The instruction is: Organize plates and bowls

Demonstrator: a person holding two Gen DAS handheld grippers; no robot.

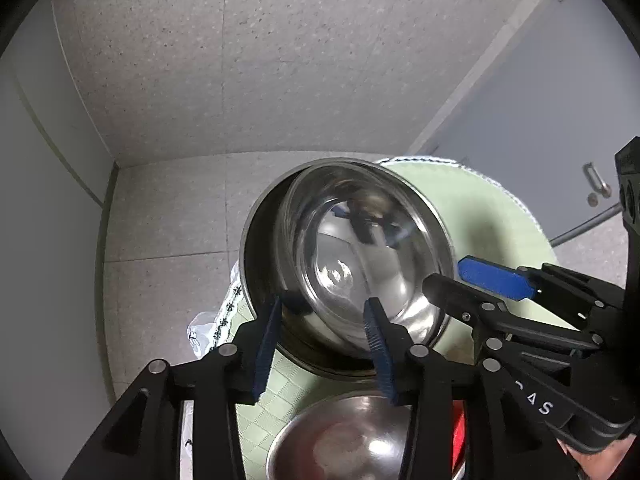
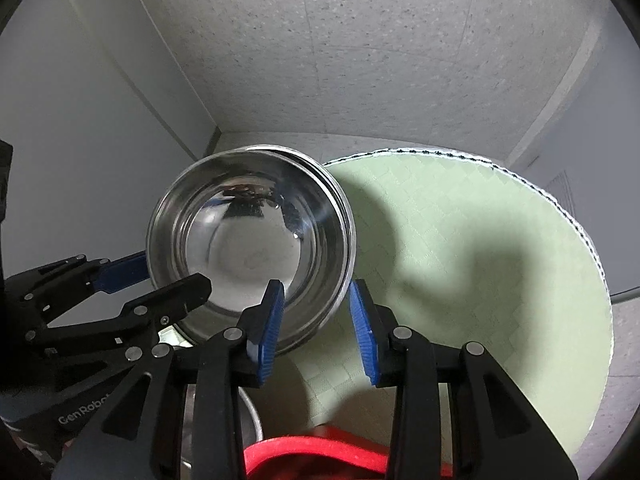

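With the left gripper (image 1: pixel 324 344), straddled the near rim of the top steel bowl (image 1: pixel 352 248) at its 6 o'clock in the left wrist view: one blue pad (image 1: pixel 264 344) outside the wall, the other inside, jaws parted and clamping nothing. Did the same with the right gripper (image 2: pixel 318 328) at the bowl's 5 o'clock in the right wrist view, released, inner pad over the bowl's shiny floor and outer pad over the green table cover (image 2: pixel 460 280). Pressed on the metal with neither claw.

Found the top steel bowl nested and slightly tilted in a lower bowl (image 1: pixel 250 264), the pair standing near the round table's 10 o'clock edge in the right wrist view. Saw the left gripper there at 8 o'clock, astride the rim as well. Noted a separate steel bowl (image 1: pixel 344 440) at 6 o'clock in the left wrist view, just beside the stack. Could not identify the red item (image 2: pixel 312 456) at 6 o'clock in the right wrist view. Saw speckled floor tiles (image 1: pixel 200 80) beyond the table from 10 to 1 o'clock.
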